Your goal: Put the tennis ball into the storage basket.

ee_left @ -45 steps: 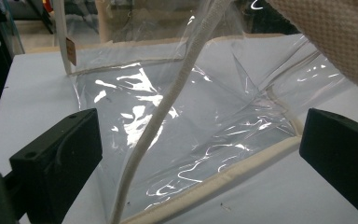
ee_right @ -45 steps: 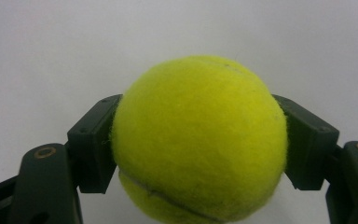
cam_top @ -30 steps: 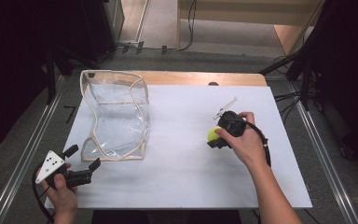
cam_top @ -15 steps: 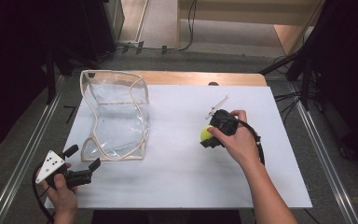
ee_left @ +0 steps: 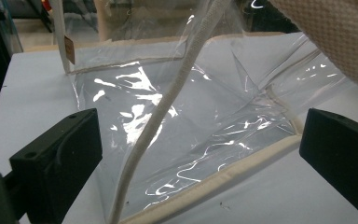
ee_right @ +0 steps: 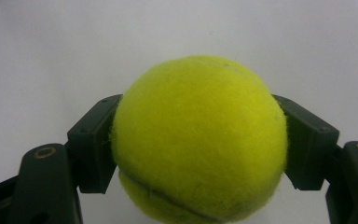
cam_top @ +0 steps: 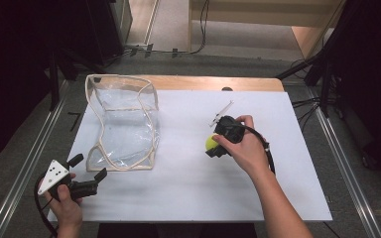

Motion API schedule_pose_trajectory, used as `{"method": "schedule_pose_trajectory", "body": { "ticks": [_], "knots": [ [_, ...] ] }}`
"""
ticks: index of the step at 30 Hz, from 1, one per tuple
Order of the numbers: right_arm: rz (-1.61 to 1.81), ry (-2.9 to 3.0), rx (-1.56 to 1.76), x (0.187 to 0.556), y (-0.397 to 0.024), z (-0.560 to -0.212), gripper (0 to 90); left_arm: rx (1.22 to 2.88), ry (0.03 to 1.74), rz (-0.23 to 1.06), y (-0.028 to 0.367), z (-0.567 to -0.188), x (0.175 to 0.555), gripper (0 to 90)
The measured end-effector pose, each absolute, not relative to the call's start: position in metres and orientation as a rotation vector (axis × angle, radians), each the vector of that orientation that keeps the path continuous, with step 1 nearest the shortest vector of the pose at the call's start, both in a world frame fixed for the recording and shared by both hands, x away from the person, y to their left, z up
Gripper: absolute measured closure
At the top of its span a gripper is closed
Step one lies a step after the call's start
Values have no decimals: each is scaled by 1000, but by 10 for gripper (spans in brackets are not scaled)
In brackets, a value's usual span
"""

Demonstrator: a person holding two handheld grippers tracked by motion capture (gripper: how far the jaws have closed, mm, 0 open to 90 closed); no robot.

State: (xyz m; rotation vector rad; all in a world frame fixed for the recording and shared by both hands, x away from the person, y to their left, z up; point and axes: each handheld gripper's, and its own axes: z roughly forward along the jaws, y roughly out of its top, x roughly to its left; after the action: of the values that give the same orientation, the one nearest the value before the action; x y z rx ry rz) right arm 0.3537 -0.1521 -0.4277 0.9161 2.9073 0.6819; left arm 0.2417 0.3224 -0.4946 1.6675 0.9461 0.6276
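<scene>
Here, at the left edge of the counter [cam_top: 188, 193], we see the left claw [cam_top: 86, 174] in the person's left hand [cam_top: 64, 201], near the front left corner of the white surface; its jaws stand wide apart with nothing between them, and in the left gripper view they frame the near bottom edge of the clear bag [ee_left: 205, 135] without touching it. Just beyond that claw, the clear bag [cam_top: 124, 119] stands on the counter, a soft transparent plastic case with cream piping along its seams, its walls sagging and creased. In the left gripper view a cream strap or seam [ee_left: 168, 121] runs slantwise across the front of the bag; we cannot tell which it is from so close. Further right, past a bare stretch of counter, we find the right claw [cam_top: 212, 145] in the person's right hand [cam_top: 245, 148], pointing left toward the bag but well apart from it. It is clamped on the tennis ball [cam_top: 211, 143], and the right gripper view shows the two black pads [ee_right: 93, 149] pressed against the sides of the yellow-green tennis ball [ee_right: 198, 140], with the white counter behind it. Just beyond the right hand, a small thin pale object [cam_top: 222, 111] lies on the counter, too small to identify.
</scene>
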Motion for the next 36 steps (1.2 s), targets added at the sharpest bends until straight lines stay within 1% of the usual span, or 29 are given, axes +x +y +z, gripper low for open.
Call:
{"method": "schedule_pose_trajectory", "body": {
  "ticks": [36],
  "knots": [
    [704,2969,761,361,-107,-413,228,1665,943,625,323,-495,242,0]
  ]
}}
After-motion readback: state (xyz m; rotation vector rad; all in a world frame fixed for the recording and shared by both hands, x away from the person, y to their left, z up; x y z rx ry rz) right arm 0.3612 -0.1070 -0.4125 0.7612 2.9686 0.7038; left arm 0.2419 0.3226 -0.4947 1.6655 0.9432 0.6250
